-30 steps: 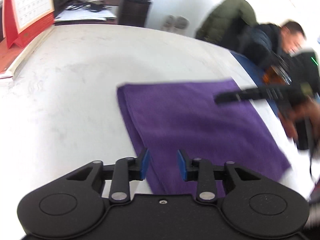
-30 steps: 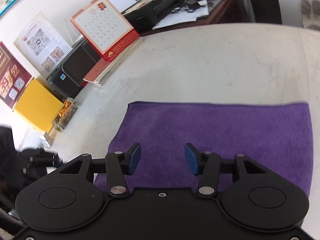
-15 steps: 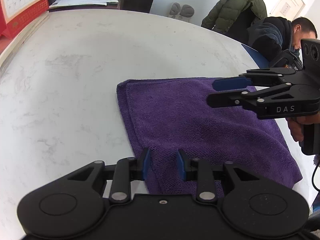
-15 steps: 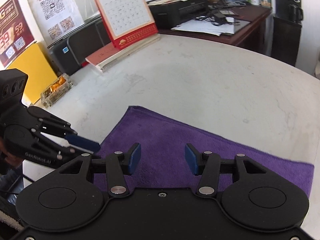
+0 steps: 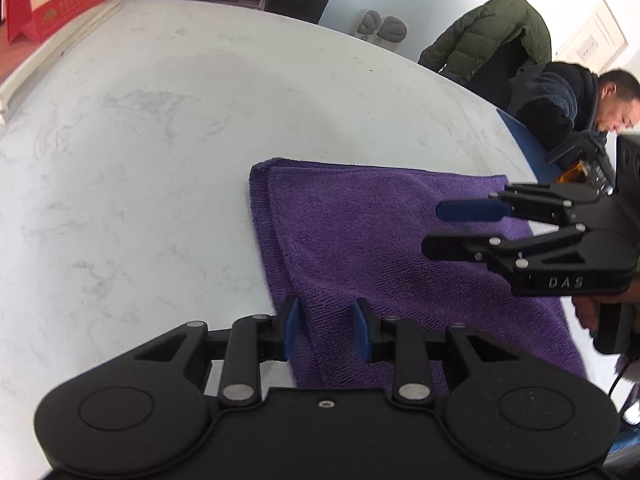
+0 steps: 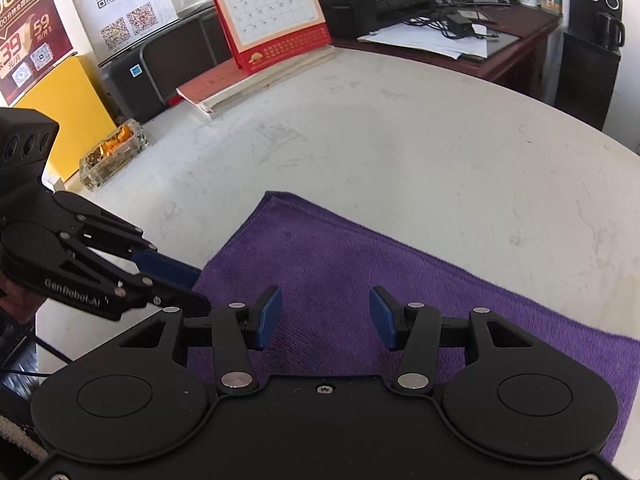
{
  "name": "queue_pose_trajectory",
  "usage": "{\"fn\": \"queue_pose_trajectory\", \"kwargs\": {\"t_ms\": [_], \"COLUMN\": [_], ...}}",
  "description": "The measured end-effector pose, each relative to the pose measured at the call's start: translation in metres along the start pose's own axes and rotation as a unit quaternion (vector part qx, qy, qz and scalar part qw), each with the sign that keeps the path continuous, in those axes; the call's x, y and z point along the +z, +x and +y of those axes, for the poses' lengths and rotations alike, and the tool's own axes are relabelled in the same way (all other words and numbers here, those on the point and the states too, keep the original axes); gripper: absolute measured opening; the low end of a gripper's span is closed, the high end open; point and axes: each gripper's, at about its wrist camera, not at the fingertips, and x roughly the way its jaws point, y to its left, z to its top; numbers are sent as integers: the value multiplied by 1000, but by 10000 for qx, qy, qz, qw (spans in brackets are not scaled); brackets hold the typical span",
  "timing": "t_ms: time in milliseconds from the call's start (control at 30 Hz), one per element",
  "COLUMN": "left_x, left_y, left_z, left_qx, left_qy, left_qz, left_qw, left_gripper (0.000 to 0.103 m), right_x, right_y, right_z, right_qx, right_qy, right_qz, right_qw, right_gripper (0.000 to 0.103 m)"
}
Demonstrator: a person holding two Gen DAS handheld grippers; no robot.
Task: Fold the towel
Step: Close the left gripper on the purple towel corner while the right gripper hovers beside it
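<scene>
Both grippers have shifted across the purple towel (image 5: 384, 248) over the last second, each rolling about its own axis until the views settle from blur to a steady look — a sign, most likely, that they are lining up for the next fold and not yet grasping. The towel lies flat on the white counter (image 5: 152, 128), already doubled: two layered edges show along its side just ahead of the left gripper (image 5: 326, 330).

The left gripper hovers over that layered edge near a corner, its jaws set narrow and empty, the cloth beneath and between them but not pinched. The right gripper (image 6: 324, 318) hangs over the opposite side, its jaws about half open with nothing held; the towel stretches ahead and to its right. Each gripper appears in the other's view, well apart across the cloth.
</scene>
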Motion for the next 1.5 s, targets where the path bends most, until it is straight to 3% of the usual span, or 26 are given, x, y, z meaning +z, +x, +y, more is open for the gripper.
{"fn": "queue_pose_trajectory", "kwargs": {"t_ms": [100, 233, 367, 433, 533, 833, 900, 933, 1300, 1367, 1500], "left_x": [1, 2, 0, -1, 0, 7, 8, 8, 11, 10, 7], "left_y": [-1, -3, -4, -2, -5, 4, 6, 6, 14, 15, 14], "left_z": [7, 8, 12, 12, 5, 13, 14, 14, 5, 3, -3], "left_qx": [-380, -618, -1160, -1011, -431, -600, -670, -719, -615, -566, -478], "left_qy": [-403, -507, -738, -713, -385, -733, -783, -772, -597, -519, -182], "left_qz": [25, 18, 38, 77, -7, -111, -116, -86, 57, 38, -87], "left_qw": [9985, 9968, 9905, 9923, 9983, 9954, 9946, 9944, 9963, 9970, 9987], "left_gripper": [28, 29, 35, 35, 33, 33, 27, 14, 18, 5, 4], "right_x": [-6, -13, -16, -17, -17, -17, -17, -17, -17, -16, -15], "right_y": [0, 1, 3, 3, 3, 4, 4, 4, 5, 5, 4], "right_z": [-5, -8, -8, -9, -10, -9, -9, -9, -9, -9, -10], "right_qx": [-16, -18, 9, 18, 35, 30, 22, 20, 36, 38, 64], "right_qy": [141, 225, 250, 264, 281, 258, 246, 242, 213, 207, 205], "right_qz": [45, 109, 127, 120, 118, 141, 146, 150, 157, 157, 190], "right_qw": [9999, 9997, 9996, 9996, 9995, 9996, 9996, 9996, 9996, 9997, 9996], "right_gripper": [48, 48, 48, 48, 48, 48, 48, 48, 48, 48, 48]}}
